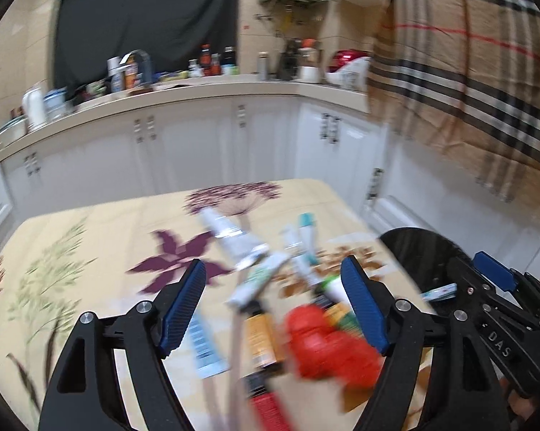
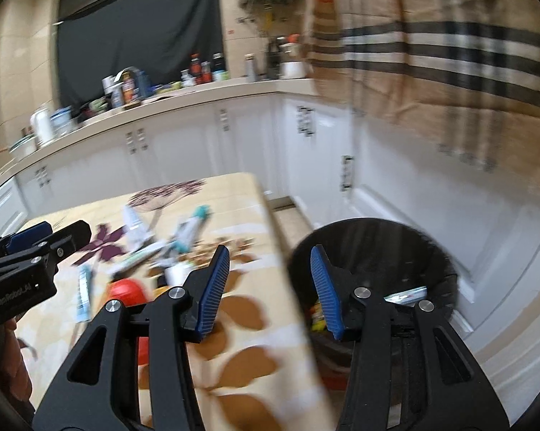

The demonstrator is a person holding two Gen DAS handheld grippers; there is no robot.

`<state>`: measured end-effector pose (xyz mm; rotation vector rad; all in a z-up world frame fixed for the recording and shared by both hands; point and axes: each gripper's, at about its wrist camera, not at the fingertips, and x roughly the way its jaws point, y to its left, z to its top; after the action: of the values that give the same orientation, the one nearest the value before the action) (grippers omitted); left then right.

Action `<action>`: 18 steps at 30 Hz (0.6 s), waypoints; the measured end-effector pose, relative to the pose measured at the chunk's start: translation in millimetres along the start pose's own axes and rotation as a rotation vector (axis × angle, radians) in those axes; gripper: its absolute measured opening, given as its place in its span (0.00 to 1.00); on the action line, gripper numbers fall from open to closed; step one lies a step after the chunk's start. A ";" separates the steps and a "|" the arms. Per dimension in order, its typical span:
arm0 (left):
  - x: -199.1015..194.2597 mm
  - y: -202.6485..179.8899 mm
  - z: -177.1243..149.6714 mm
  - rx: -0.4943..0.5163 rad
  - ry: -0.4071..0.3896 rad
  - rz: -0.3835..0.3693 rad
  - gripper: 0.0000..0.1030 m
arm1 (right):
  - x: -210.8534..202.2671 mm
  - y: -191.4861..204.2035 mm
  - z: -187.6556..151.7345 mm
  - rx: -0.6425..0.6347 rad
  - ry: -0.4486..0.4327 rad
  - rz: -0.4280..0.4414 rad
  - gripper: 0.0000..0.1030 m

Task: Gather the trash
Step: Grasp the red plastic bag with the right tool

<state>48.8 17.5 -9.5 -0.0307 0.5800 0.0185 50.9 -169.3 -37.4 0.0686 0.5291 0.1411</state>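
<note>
The left gripper [image 1: 273, 309] hangs over a table [image 1: 90, 230] with a flowery cloth. Its jaws stand wide open and nothing is pinched between them. Under them lies a heap of trash. There is a red crumpled thing [image 1: 327, 348], an orange tube [image 1: 262, 337], a pale blue and white packet [image 1: 207, 348] and a green and white tube [image 1: 259, 280]. A bit further back lie a big white tube [image 1: 230, 237] and a tube with a teal cap [image 1: 305, 230]. The picture is smeared, so the small writing on them cannot be read.

The right gripper [image 2: 270, 287] is just beside the left one, at the right edge of the table. Its jaws are open too, but not as wide, and they hold nothing. Between them you see the table edge and the rim of a round black bin [image 2: 377, 230]. The bin stands on the floor right next to the table. Some trash is already in it: a flat silver and blue wrapper [image 2: 408, 292] and something yellow and red [image 2: 318, 314] lower down.

In the right wrist view a bit of a hand [image 2: 11, 337] shows under the left gripper.

Behind the table runs a long kitchen counter [image 1: 198, 89] with white cupboard doors [image 1: 183, 151] below it. Bottles [image 1: 212, 61], a tap [image 1: 140, 61] and cups stand on it. A checked brown curtain [image 1: 467, 72] hangs on the right, and a dark cloth [image 1: 144, 18] covers the window.
</note>
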 end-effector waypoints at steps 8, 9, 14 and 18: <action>-27.3 71.7 -29.8 -0.068 0.029 0.125 0.73 | 2.2 68.1 -19.8 -0.101 0.065 0.107 0.46; -30.0 81.1 -34.0 -0.080 0.036 0.143 0.73 | 2.7 74.7 -21.3 -0.111 0.071 0.114 0.46; -38.2 113.7 -46.0 -0.123 0.046 0.201 0.73 | 12.8 100.5 -27.2 -0.160 0.112 0.140 0.46; -38.8 131.7 -52.6 -0.152 0.059 0.220 0.73 | 22.9 111.4 -32.0 -0.187 0.153 0.133 0.46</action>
<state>-15.9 146.9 -35.4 -0.1154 0.6377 0.2768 41.3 -54.8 -65.0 -0.0901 0.6621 0.3264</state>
